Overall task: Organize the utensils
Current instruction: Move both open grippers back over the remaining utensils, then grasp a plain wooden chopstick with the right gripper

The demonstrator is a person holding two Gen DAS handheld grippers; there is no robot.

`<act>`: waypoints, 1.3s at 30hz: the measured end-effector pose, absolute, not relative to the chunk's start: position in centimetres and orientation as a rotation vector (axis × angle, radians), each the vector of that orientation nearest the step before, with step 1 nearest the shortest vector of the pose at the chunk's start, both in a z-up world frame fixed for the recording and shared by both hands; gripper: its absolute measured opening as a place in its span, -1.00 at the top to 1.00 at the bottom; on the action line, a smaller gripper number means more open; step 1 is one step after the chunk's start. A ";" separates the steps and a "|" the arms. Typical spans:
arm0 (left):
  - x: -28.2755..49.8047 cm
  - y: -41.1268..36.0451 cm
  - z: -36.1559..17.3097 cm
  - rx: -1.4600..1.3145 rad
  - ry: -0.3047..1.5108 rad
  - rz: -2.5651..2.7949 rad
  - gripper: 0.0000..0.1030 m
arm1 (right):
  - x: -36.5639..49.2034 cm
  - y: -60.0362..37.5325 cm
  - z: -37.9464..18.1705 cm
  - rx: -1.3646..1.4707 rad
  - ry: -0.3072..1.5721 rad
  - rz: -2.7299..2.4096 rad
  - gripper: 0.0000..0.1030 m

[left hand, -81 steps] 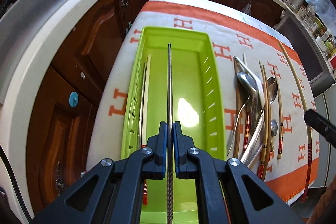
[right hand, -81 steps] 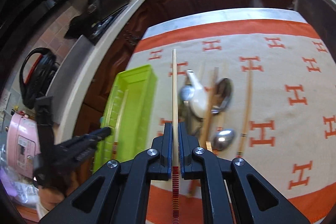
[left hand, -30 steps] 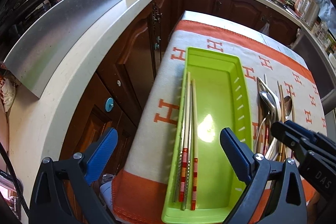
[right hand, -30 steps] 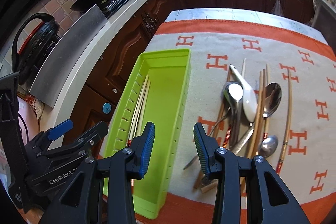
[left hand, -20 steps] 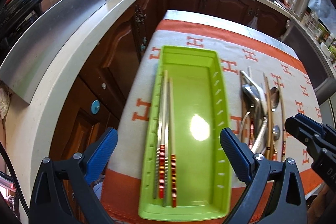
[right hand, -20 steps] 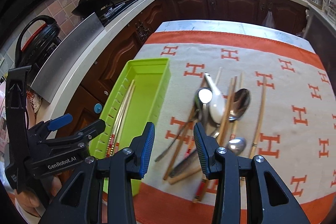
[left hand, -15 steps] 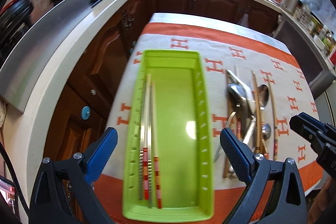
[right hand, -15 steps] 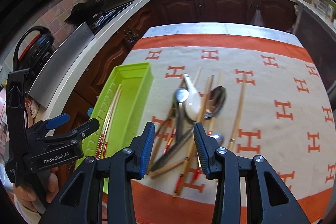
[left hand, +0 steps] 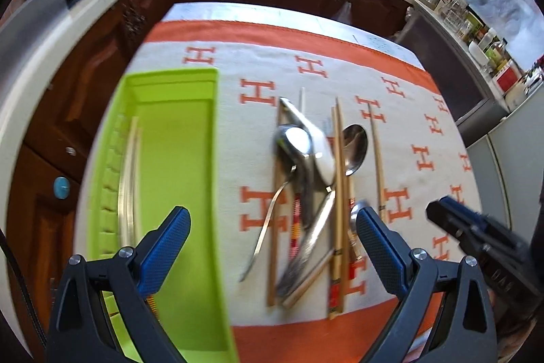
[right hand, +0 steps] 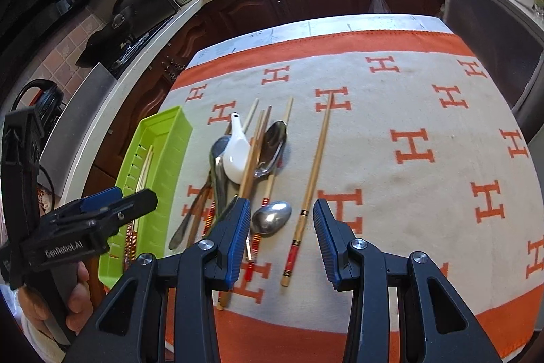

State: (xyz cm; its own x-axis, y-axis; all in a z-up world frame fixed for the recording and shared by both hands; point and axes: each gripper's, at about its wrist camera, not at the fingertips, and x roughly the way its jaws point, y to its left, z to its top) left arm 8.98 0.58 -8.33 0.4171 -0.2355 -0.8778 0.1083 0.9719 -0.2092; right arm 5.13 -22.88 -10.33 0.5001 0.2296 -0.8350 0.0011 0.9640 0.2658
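Change: both chopsticks carried a moment ago now lie in the green tray (left hand: 176,131), along its left wall beside the ones already there (left hand: 131,159); both grippers have let go and swung right, off the tray and over the loose pile.
Left gripper (left hand: 272,227): jaws wide apart, nothing between them; it hangs over the gap between tray and pile.
Right gripper (right hand: 280,227): jaws partly open, empty, framing a small metal spoon (right hand: 272,218) and the lone chopstick (right hand: 314,172).
Remaining utensils: white ceramic spoon (right hand: 236,155), metal spoons and several chopsticks lie crossed in a heap on the orange-patterned cloth (right hand: 425,111) covering the surface, just right of the tray.
Meaning: one delivery is done; sorting is early, and the lone chopstick looks the easiest next pick.
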 end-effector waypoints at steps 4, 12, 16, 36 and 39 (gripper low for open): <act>10.1 -0.7 -9.1 -0.143 1.145 -0.229 -0.83 | 5.8 -23.9 -11.6 0.254 1.048 0.125 0.24; 10.9 -3.6 -10.3 -0.090 1.169 -0.278 -0.47 | 8.8 -24.1 -15.4 0.198 1.093 0.104 0.35; 11.1 -4.3 -10.9 -0.073 1.190 -0.288 -0.21 | 10.7 -22.3 -17.8 0.124 1.120 0.107 0.46; 9.8 -7.6 -10.7 0.027 1.157 -0.332 -0.14 | 10.2 -24.1 -19.0 0.152 1.073 0.006 0.88; 9.9 -8.4 -11.3 0.047 1.160 -0.309 0.09 | 9.8 -25.2 -19.0 0.191 1.075 0.000 0.88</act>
State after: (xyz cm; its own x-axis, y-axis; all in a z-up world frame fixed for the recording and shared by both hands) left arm 9.93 -8.41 -11.31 0.3619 -0.2156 -0.9070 0.2635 0.9569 -0.1223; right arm 9.81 -25.16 -19.01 0.4776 0.0930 -0.8736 0.0928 0.9835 0.1554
